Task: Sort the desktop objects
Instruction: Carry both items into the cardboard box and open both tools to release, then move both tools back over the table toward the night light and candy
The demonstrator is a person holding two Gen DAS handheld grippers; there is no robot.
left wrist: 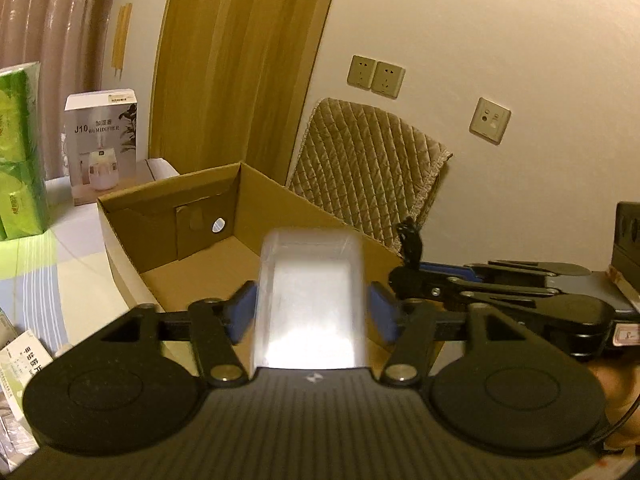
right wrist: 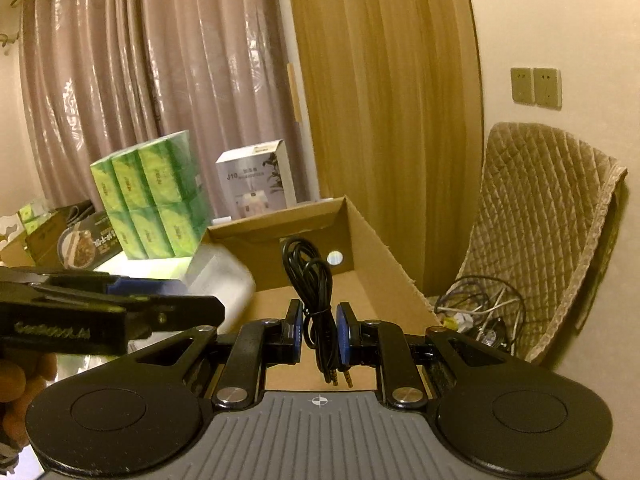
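Two loads at once! Our left gripper [left wrist: 310,314] has its jaws clamped on a translucent plastic case [left wrist: 310,300]; our right gripper [right wrist: 318,332] pinches a coiled black cable [right wrist: 310,276], long axis upright. Both hover over the open cardboard box [left wrist: 280,196] at twelve o'clock, neither clearly nearer.

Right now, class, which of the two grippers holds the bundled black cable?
The right gripper: its blue pads pinch the tied black cable, while the left gripper grips a translucent white box.
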